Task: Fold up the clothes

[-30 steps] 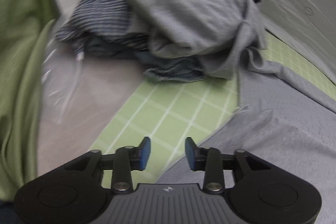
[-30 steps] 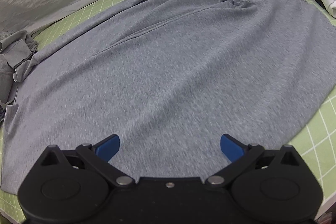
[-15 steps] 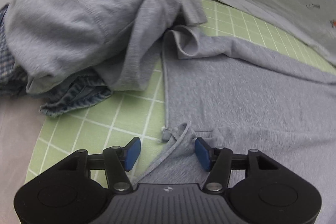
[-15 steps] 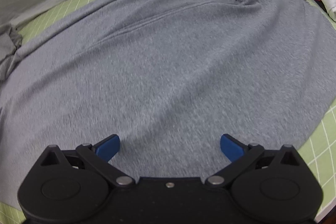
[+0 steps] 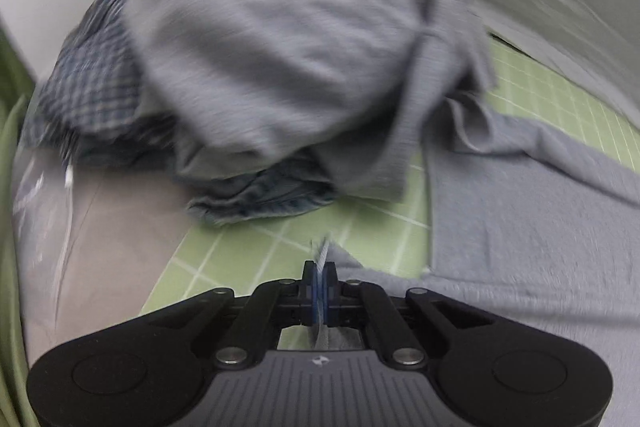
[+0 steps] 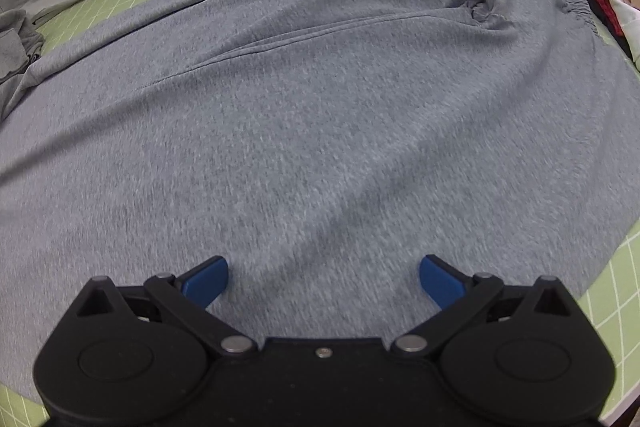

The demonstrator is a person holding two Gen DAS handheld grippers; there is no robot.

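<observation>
Two grippers work the grey garment (image 6: 320, 131) spread on the green grid mat (image 5: 248, 251). Left gripper (image 5: 319, 285) is clenched on its corner edge at six o'clock; such a thin pinch could slip when lifted. Right gripper (image 6: 323, 281) hangs released above the cloth's middle, which stretches toward twelve. Farther off, at eleven, a heaped clothes pile (image 5: 280, 47) could snag.

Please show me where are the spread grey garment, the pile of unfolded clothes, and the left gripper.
Spread grey garment (image 6: 320, 131): right wrist view, middle of the flat cloth.
Pile of unfolded clothes (image 5: 288, 39): left wrist view, top grey piece.
Left gripper (image 5: 320, 277): left wrist view, between its shut fingertips.
</observation>
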